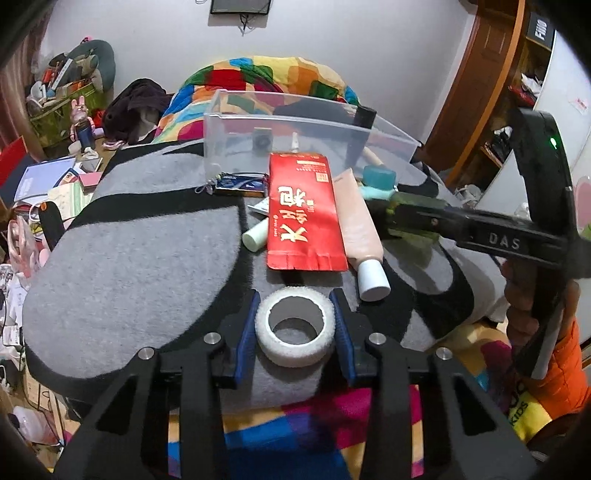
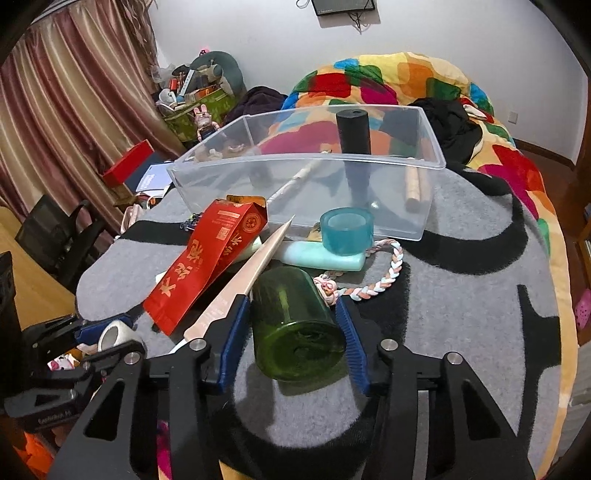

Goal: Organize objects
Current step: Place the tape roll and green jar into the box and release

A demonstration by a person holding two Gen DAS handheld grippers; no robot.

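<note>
Fingers pinching white foam-textured tape roll

A plain white wall runs behind the bed, with a dark screen mounted high and wires dangling under it. A patchwork quilt in loud colours is heaped on the bed. To one side hang striped brown-pink curtains, and a cluttered desk stands below them with a green basket of odds and ends. On the other side stands a wooden door.
</note>
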